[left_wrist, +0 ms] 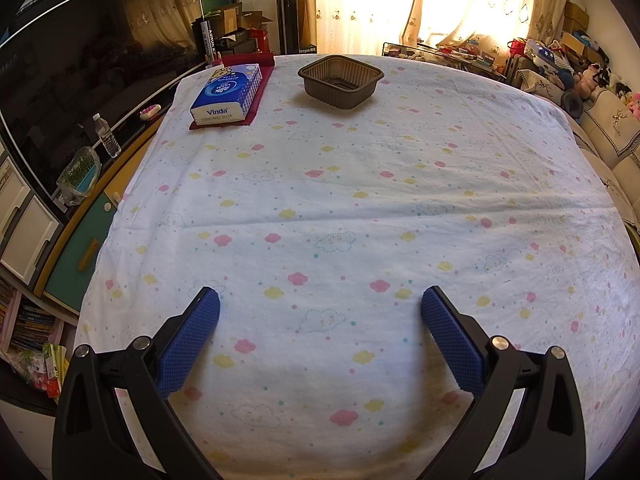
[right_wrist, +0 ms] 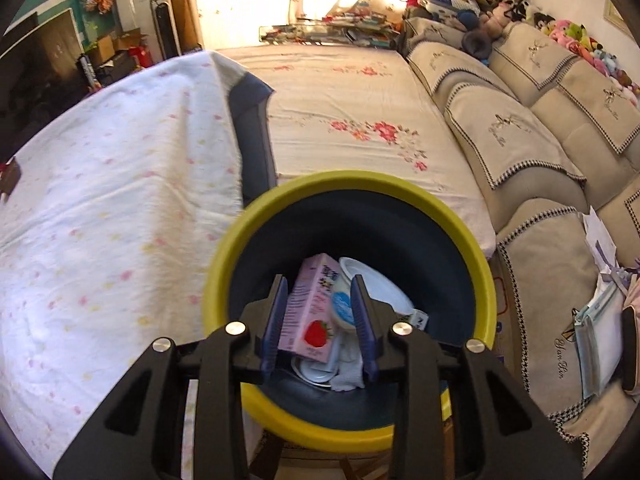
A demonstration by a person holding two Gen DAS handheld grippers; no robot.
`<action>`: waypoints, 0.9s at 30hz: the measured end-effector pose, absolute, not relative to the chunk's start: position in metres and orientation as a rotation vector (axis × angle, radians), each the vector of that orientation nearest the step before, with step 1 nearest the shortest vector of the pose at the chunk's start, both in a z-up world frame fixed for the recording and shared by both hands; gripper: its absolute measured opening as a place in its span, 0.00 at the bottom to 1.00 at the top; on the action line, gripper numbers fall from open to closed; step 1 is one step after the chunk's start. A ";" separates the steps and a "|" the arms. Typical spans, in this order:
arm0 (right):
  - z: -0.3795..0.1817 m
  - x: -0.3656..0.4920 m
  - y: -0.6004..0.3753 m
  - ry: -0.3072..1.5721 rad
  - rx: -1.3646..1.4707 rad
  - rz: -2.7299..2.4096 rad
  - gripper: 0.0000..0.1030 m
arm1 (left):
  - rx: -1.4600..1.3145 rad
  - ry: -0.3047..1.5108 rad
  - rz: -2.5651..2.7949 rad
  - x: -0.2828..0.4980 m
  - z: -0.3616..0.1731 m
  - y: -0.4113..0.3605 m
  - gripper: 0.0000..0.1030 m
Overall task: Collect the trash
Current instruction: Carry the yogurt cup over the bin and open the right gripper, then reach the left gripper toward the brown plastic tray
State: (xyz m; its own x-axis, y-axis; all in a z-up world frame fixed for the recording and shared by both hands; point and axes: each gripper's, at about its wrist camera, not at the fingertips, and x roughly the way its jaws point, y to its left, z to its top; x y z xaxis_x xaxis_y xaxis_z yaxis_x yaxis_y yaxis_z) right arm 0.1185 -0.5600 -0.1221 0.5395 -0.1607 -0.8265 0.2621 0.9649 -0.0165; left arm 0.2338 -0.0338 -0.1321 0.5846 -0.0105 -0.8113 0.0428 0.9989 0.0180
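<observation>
Over the yellow-rimmed bin [right_wrist: 352, 216] the right claw [right_wrist: 320, 320] hangs partly spread, pinching nothing; a pink strawberry carton [right_wrist: 310, 312], lids and tissue already lie inside. Only the left view shows what remains (probably): a brown tray [left_wrist: 340, 80] far across the counter [left_wrist: 320, 220], beyond the wide-spread, empty left claw [left_wrist: 320, 308].

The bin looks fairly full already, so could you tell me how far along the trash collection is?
Done: a pink strawberry carton, white lids and tissue lie in the yellow-rimmed bin. In hand: nothing; the right tongs stand open over it, the left tongs open and empty. Left: the brown tray on the table.
</observation>
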 end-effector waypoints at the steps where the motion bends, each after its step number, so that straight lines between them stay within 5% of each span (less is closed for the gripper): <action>1: -0.118 0.118 -0.554 0.961 0.114 -0.238 0.34 | 0.036 0.946 -0.031 0.234 -0.132 -0.034 0.96; 12: -0.105 0.123 -0.509 0.934 0.076 -0.132 0.36 | 0.091 0.908 -0.121 0.256 -0.099 -0.055 0.96; 18: -0.111 0.126 -0.507 0.944 0.087 -0.124 0.36 | 0.176 0.828 -0.191 0.317 -0.063 -0.085 0.96; 27: -0.120 0.132 -0.510 0.976 0.080 -0.131 0.36 | 0.182 0.895 -0.255 0.413 -0.081 -0.096 0.90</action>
